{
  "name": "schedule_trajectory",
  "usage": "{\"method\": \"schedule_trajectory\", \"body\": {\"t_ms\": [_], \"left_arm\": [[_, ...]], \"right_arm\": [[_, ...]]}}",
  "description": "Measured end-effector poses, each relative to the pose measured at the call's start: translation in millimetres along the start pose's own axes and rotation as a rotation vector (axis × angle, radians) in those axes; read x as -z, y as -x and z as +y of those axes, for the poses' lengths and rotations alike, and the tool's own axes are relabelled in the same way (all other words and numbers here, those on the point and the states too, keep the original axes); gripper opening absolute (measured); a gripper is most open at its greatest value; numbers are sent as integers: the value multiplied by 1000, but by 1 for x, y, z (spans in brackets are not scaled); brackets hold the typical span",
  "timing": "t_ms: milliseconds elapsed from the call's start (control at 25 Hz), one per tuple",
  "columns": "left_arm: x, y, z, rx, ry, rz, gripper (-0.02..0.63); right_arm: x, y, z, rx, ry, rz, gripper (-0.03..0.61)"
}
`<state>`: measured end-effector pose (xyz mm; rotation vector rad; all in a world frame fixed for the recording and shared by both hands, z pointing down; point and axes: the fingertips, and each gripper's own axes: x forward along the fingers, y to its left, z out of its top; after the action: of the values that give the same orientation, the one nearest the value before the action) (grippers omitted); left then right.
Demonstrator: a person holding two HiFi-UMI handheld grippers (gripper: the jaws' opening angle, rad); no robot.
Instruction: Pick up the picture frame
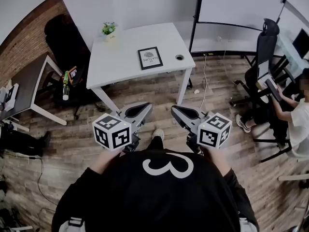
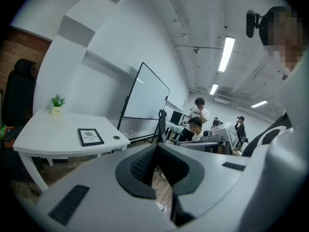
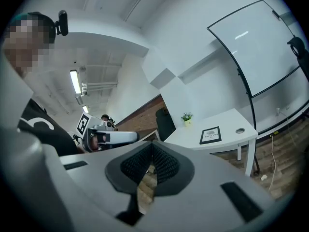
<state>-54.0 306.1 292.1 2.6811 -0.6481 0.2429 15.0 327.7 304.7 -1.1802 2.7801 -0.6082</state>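
While on desk (image 1: 120,64), pic frame (image 1: 150,58) untouched

White rectangular table (image 1: 126,42) is showing plain white all over. Black-bordered rectangular picture frame (image 1: 150,58) is carrying a white sheet with a dark grey oval print. Small plant in a white pot (image 1: 108,30) is showing green leaves. Wood-plank floor (image 1: 63,144) is running in mixed brown and grey streaks. Brick wall (image 1: 26,40) is showing reddish brown. Grey plastic left gripper (image 1: 145,106) and grey plastic right gripper (image 1: 175,110) are each wearing a white cube with black square markers. Ribbed pads (image 2: 141,166) are showing black. Person's black top (image 1: 154,197) is bearing a white curly mark.
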Motion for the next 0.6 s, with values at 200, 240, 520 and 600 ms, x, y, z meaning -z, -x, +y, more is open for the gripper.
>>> {"method": "schedule_trajectory", "body": {"t_ms": [200,240,520,600], "left_arm": [[1,-15,11,18,24,18,15],[2,-18,13,21,25,23,15],[-5,-47,53,20,59,51,15],[-9,-57,67,18,69,59,15]], "right_arm": [[0,-3,-22,42,-31,1,25],[0,-4,-26,48,-39,-2,25],[-2,-35,-65,47,-86,27,25],[-6,-46,-78,44,-95,37,25]]}}
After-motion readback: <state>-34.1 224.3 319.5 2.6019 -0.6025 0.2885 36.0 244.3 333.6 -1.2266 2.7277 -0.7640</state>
